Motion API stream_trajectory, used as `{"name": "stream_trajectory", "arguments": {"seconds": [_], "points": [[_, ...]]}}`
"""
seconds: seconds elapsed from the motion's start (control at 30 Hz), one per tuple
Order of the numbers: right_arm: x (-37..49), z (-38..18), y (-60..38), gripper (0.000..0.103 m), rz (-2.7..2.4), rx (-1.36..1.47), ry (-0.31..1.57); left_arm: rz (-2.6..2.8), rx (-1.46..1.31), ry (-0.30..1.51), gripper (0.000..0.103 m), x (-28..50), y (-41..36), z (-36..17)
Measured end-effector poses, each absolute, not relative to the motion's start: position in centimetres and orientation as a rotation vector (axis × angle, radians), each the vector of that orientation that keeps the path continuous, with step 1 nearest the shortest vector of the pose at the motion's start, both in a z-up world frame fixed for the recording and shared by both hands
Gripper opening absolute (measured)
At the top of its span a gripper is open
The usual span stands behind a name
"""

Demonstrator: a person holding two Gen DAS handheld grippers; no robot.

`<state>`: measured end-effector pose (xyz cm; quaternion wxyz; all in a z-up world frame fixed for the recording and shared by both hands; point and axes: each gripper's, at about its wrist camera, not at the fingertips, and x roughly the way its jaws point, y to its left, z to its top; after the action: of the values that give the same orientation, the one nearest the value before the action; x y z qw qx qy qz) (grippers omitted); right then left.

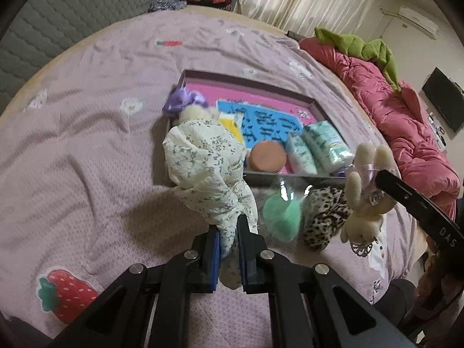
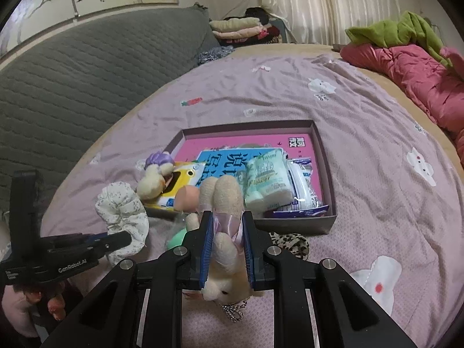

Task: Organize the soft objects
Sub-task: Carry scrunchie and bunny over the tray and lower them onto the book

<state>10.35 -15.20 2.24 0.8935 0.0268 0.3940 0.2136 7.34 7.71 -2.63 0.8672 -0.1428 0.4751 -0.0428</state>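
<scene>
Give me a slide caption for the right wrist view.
Right gripper clamps a cream plush bunny before the shallow box; left gripper lifts a floral scrunchie.

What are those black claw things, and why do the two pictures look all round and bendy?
Each black claw is a hand-held gripper that a person squeezes, with a small wide-eyed camera on it that bends the picture. One picture looks along the left hand-held gripper, which is shut on a flowery cream scrunchie. The other looks along the right hand-held gripper, which is shut on a cream plush bunny. Below them is a bed with a lilac sheet. On it sits a shallow box holding tissue packs and a booklet. A green sponge and a leopard scrunchie lie in front of the box.
</scene>
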Motion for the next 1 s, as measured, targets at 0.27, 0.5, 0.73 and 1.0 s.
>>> {"name": "stream_trajectory", "arguments": {"seconds": [0.27,0.5,0.73,1.0], "points": [[9.9,3.8,-16.0,0.02,0.432,0.085,0.782,-0.106,-0.273,0.959,0.011,6.8,7.1,-0.9],[9.5,5.0,-15.5,0.02,0.439,0.086,0.749,-0.118,-0.236,0.932,0.011,6.8,6.7,0.5],[9.7,6.4,-14.7,0.02,0.448,0.085,0.718,-0.115,-0.204,0.898,0.011,6.9,6.5,2.1],[10.2,7.0,-14.3,0.02,0.447,0.081,0.699,-0.119,-0.204,0.89,0.011,7.9,6.4,2.5]]}}
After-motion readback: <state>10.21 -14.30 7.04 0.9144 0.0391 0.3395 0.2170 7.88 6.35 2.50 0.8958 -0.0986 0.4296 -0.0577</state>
